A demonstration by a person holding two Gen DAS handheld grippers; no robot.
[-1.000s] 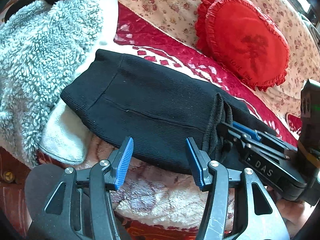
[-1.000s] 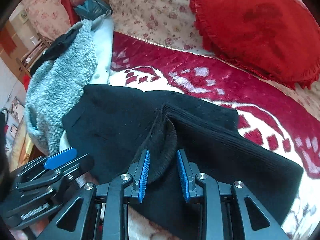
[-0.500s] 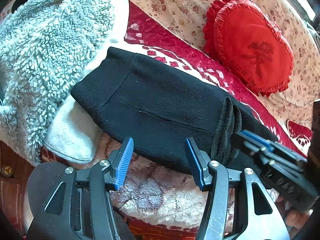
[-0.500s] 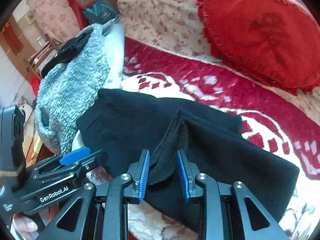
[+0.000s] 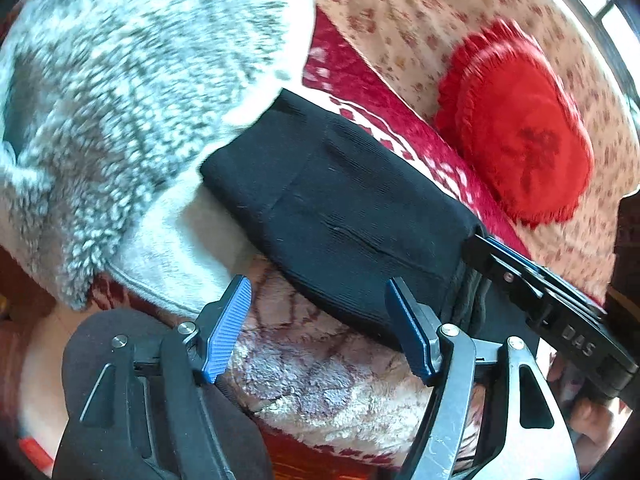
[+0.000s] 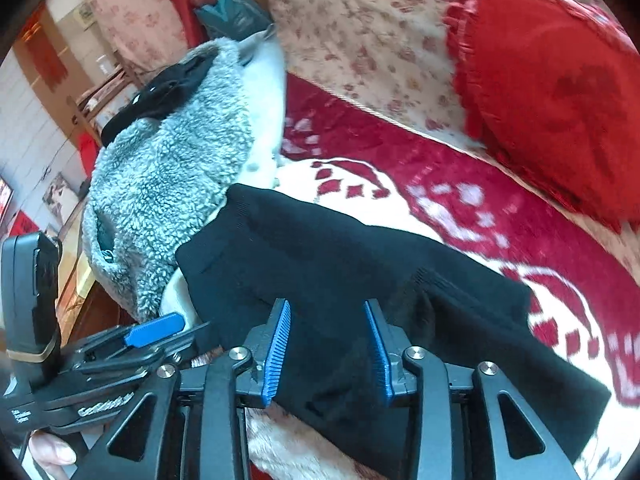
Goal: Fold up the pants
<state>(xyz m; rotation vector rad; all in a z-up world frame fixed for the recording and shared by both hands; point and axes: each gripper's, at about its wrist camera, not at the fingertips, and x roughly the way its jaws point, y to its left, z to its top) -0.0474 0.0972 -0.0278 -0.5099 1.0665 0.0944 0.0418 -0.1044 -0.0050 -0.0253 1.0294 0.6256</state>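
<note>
The black ribbed pants lie folded across a red-and-white blanket, waistband end against a grey fleece. My left gripper hovers at their near edge. Its jaws are opening, with only blanket and the pants' hem below the gap. In the right wrist view my right gripper sits low over the pants. Its jaws are opening and its pads stand off the flat cloth between them. A raised fold lies just right of them. Each gripper shows in the other's view: the right gripper and the left gripper.
A grey fleece garment is heaped at the left, with black cloth on top. A red heart cushion rests on the floral sofa cover behind. A person's fingers hold the right gripper's handle.
My right gripper has let go of the pants' fold it pinched, and its jaws have spread. The left jaws have widened too. The left view has swung towards the fleece.
</note>
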